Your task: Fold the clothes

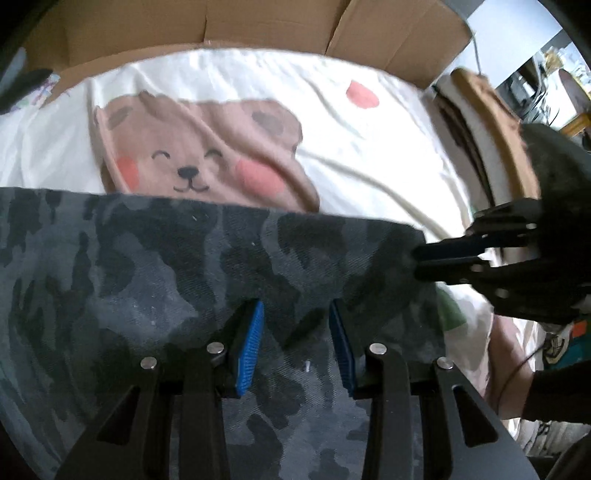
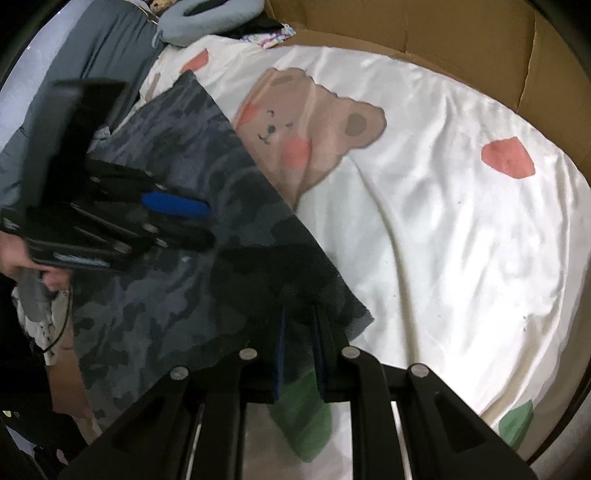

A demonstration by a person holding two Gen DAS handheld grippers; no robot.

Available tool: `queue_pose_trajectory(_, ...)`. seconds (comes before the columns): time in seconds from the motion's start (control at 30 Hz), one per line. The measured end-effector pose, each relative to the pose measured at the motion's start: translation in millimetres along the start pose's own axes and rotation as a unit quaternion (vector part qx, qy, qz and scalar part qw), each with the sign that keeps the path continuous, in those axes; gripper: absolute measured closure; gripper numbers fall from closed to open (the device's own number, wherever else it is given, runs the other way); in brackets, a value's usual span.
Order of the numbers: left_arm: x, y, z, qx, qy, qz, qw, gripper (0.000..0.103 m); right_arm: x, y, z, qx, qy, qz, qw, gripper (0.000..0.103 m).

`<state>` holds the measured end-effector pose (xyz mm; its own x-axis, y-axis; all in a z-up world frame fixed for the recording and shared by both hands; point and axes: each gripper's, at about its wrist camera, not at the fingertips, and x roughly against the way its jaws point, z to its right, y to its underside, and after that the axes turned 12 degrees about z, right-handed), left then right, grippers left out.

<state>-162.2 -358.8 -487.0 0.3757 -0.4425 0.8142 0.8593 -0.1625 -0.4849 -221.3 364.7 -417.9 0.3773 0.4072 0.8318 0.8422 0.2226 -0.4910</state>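
Home bedroom, lived-in. Work surface is a bed: soft, rumpled white sheet (image 2: 443, 229) printed with a cartoon bear (image 1: 199, 151), pink spots and green patches. Flattened cardboard (image 1: 258, 26) stands along the far side of the bed. Grey bedding (image 2: 107, 48) and a pale blue-grey neck pillow (image 2: 207, 18) are heaped at one end. Past the bed's edge, blurred furniture and household clutter (image 1: 546, 88) (too smeared to name). No benches, racks or lab fixtures.

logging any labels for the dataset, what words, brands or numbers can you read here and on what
None can be read.
The camouflage garment shows only its pattern.
The white sheet carries a bear picture and coloured shapes, no words.
The cardboard is blank.
The patterned cloth scrap is too blurred to tell.
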Motion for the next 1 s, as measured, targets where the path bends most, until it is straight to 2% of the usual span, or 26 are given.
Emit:
queue_pose_trajectory(0.13, -1.9, -8.2, -12.8, 0.004, -0.022, 0.008, 0.9997, 0.066, -3.5, 1.6, 10.2, -0.004, 0.001, -0.006, 1.0, 0.102)
queue_pose_trajectory(0.23, -14.1, -13.1, -25.1, 0.015, -0.027, 0.003, 0.9995, 0.066, -4.5, 3.0, 12.7, -0.009, 0.002, -0.009, 1.0, 0.103)
queue_pose_trajectory(0.37, -25.0, -12.1, -20.0, 0.0, -0.044, -0.003, 0.999, 0.066, -2.3, 2.0, 8.6, 0.002, 0.012, -0.009, 1.0, 0.103)
queue_pose_trajectory(0.43, -18.7, -11.8, -20.2, 0.011, -0.033, 0.001, 0.9994, 0.066, 2.3, 0.8, 2.9, 0.014, 0.018, -0.012, 1.0, 0.103)
queue_pose_trajectory(0.7, 14.7, 5.2, -21.8, 0.039, -0.002, 0.005, 0.9992, 0.066, 21.6, 8.1, -22.5, 0.036, -0.039, -0.01, 0.999, 0.102)
queue_pose_trajectory(1.0, 43.5, 53.8, -13.3, 0.025, 0.005, -0.027, 0.9993, 0.066, 8.6, 36.3, -56.9, 0.082, -0.077, -0.06, 0.992, 0.101)
